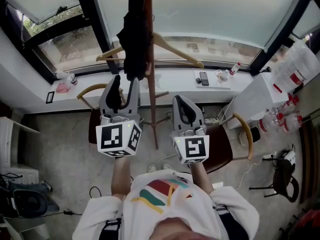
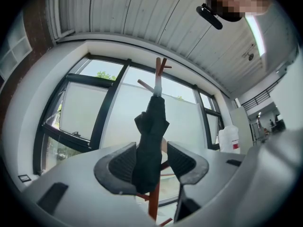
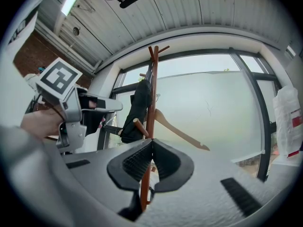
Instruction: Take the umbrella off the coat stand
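Window glazing (image 1: 210, 19) with dark frames fills the upper part of the head view. A white sill (image 1: 170, 79) runs below it.

Coat stand (image 1: 151, 109): a reddish wooden pole with angled pegs at the top. It stands on the floor in front of the sill, between the two grippers in the head view.

Umbrella (image 2: 151, 126): black, folded, hanging upright against the pole from the upper part of the stand. Its lower end lies at the level of the left gripper's jaws. A wooden hanger (image 1: 175, 51) also hangs on the stand, beside the umbrella on the right.

Left gripper (image 1: 125, 86): raised to the umbrella, pointing slightly above level.
- The jaws stand moderately apart.
- The lower end of the umbrella sits between them.
- The fabric lies against the left pad (image 2: 124, 163).
- A clear gap remains at the right pad, so the pads are not clamped on the umbrella.

Right gripper (image 3: 151, 143): held just right of the pole, near but apart from it.
- The jaw tips meet.
- Nothing is between the pads.
- The pole shows beyond them through the gap below the tips.

Sill items to the right of the stand: a dark phone (image 1: 203, 78) and a small bottle (image 1: 233, 69).
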The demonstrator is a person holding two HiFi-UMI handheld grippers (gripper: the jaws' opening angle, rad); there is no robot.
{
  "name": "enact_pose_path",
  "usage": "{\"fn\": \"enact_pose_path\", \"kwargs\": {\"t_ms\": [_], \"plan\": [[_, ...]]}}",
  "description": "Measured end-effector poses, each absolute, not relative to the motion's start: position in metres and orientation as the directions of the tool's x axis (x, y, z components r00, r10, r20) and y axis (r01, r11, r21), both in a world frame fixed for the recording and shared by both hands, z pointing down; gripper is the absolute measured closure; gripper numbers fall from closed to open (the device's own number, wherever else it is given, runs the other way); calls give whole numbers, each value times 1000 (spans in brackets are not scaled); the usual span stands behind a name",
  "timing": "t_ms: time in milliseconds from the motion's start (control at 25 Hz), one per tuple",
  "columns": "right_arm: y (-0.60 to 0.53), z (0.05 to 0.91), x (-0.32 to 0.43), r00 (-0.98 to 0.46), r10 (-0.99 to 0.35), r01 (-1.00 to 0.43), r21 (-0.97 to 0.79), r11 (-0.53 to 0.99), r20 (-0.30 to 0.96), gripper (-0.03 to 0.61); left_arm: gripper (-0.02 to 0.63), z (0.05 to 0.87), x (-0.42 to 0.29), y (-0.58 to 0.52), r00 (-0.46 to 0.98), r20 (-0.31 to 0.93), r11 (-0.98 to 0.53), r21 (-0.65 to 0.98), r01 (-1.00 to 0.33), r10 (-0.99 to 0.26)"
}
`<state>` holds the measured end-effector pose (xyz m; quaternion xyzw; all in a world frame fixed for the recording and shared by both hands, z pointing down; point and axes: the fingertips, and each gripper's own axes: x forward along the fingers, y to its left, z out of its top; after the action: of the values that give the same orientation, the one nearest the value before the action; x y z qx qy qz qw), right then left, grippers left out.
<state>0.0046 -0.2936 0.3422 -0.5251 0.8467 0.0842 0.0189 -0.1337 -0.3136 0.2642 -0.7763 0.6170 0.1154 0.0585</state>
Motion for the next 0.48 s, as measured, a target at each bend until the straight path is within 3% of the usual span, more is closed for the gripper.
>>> {"fn": "enact_pose_path", "kwargs": {"t_ms": [160, 480], "plan": [[-292, 345, 9, -443, -889, -895, 116, 431, -116, 578, 360, 240, -130, -333, 244, -269, -265, 44, -963, -932], [-290, 348, 12, -442, -890, -896, 106, 432, -107, 578, 319, 229, -127, -370, 298, -189, -313, 53, -948, -936]]}}
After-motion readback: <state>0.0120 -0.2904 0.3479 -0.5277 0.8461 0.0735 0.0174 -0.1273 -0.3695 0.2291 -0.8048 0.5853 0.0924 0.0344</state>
